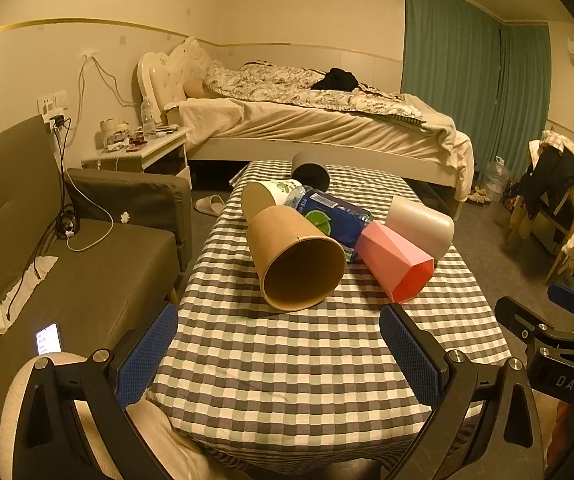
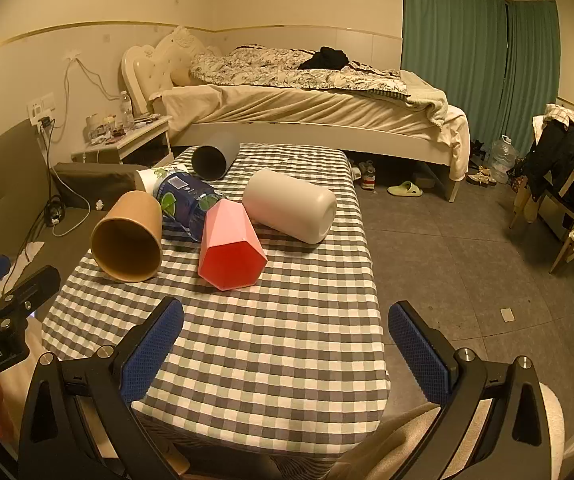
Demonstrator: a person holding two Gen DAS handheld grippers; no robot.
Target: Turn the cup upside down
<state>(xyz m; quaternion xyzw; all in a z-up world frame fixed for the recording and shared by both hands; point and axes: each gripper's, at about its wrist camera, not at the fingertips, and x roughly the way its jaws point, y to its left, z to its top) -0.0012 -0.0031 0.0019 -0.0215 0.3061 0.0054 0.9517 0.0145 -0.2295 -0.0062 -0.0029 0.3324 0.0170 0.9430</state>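
Several cups lie on their sides on the checkered table (image 1: 287, 360) (image 2: 279, 340). A brown paper cup (image 1: 295, 258) (image 2: 129, 236) has its mouth turned toward me. A pink faceted cup (image 1: 395, 260) (image 2: 229, 246) lies beside it, and a white cup (image 1: 421, 226) (image 2: 291, 206) behind that. A dark grey cup (image 1: 311, 170) (image 2: 211, 156) and a printed paper cup (image 1: 267, 196) (image 2: 155, 178) lie farther back. My left gripper (image 1: 279, 356) and right gripper (image 2: 287, 352) are open and empty, short of the cups.
A blue plastic bottle (image 1: 335, 216) (image 2: 187, 200) lies among the cups. A dark sofa (image 1: 67, 240) stands left of the table, a bed (image 1: 307, 120) behind it, and a cluttered chair (image 2: 563, 184) at the right. The right gripper shows in the left wrist view (image 1: 559, 328).
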